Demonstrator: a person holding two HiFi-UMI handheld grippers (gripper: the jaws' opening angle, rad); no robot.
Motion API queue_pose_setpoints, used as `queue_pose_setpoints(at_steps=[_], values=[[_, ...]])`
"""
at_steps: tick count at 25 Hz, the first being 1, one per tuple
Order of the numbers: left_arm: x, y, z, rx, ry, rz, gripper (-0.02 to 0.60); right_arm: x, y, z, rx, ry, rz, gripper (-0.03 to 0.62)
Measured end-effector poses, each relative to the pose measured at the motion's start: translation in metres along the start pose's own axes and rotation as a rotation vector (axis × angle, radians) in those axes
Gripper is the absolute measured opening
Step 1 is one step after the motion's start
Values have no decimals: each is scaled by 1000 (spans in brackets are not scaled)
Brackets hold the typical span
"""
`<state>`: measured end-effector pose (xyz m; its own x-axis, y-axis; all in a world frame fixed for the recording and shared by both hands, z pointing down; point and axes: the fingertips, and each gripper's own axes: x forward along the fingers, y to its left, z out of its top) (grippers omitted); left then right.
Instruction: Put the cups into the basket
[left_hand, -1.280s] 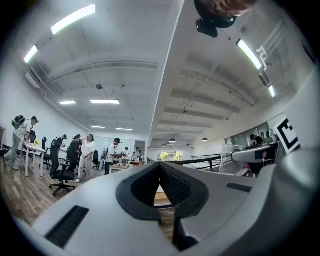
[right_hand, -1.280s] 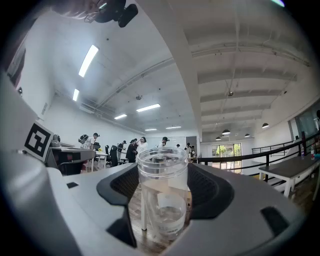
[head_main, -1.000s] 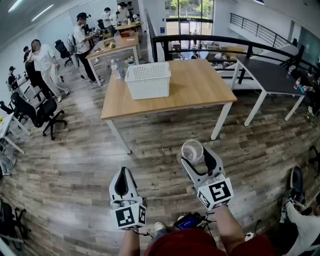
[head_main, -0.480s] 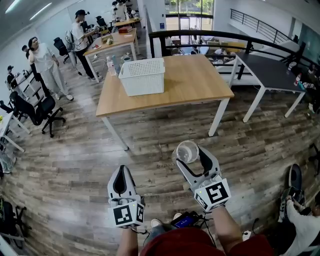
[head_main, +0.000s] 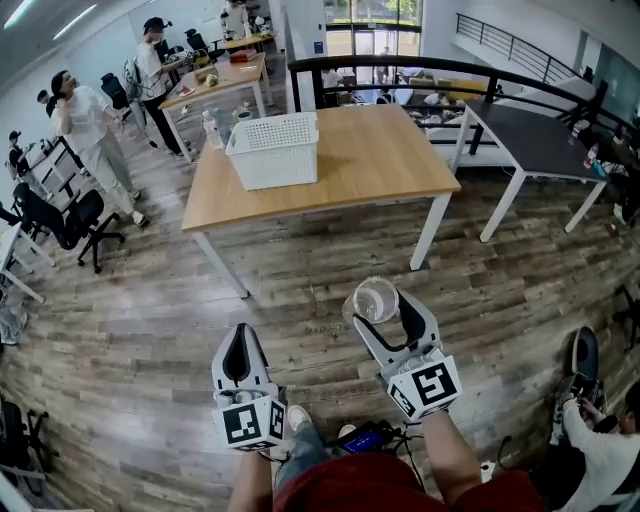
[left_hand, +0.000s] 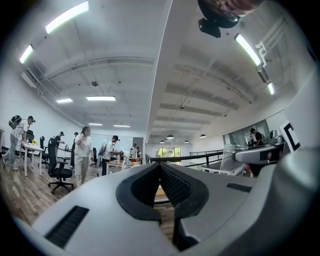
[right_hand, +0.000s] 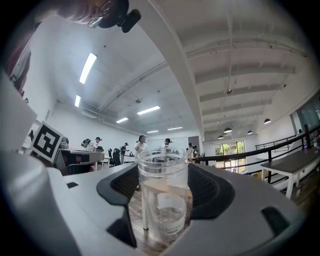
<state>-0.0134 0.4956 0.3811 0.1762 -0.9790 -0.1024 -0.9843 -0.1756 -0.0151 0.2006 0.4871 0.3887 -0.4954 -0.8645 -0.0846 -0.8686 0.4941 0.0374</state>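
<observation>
Floor (head_main: 150, 330) of grey-brown planks fills most of the head view, and its edges bend away under the wide lens. At 12 o'clock stands the wooden table (head_main: 340, 175), its far edge running close under a dark railing (head_main: 400, 70). A black table (head_main: 535, 140) at 2 o'clock is cut off in part by that railing. On the wooden table's 11 o'clock corner sits the white perforated basket (head_main: 275, 150); what lies inside it cannot be made out from here. A few people (head_main: 85, 120) stand at 10 o'clock, small and indistinct. The right gripper (head_main: 381, 306) hangs at 5 o'clock over the floor, well apart from the table, its jaws closed on the sides of a clear cup (head_main: 375, 298). The cup is upright with its mouth open upward, and its lower part is hidden between the jaws in this view. In the right gripper view the cup (right_hand: 162, 200) fills the gap between the jaws of the right gripper (right_hand: 163, 192). The left gripper (head_main: 240, 352) sits at 7 o'clock. In its own view the left gripper (left_hand: 160, 172) has its jaws pressed together with nothing between them.
</observation>
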Motion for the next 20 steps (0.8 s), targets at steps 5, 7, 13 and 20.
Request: queue_pose_setpoints(at_steps=[5,7,13,20], values=[[9,6,-9,-17,10,-1,-1,10,-1,-4,-1,13,0,295],[15,11,-10,-21,6,-4,0,18,-1,-4,-7,11,-5,295],[43,32,-13,-24,1,-9,0,53,-4,-4,-33,12,-17,295],[74,68,-20,-31,7,-15,0,98,4,-10,-50,20,-25,295]])
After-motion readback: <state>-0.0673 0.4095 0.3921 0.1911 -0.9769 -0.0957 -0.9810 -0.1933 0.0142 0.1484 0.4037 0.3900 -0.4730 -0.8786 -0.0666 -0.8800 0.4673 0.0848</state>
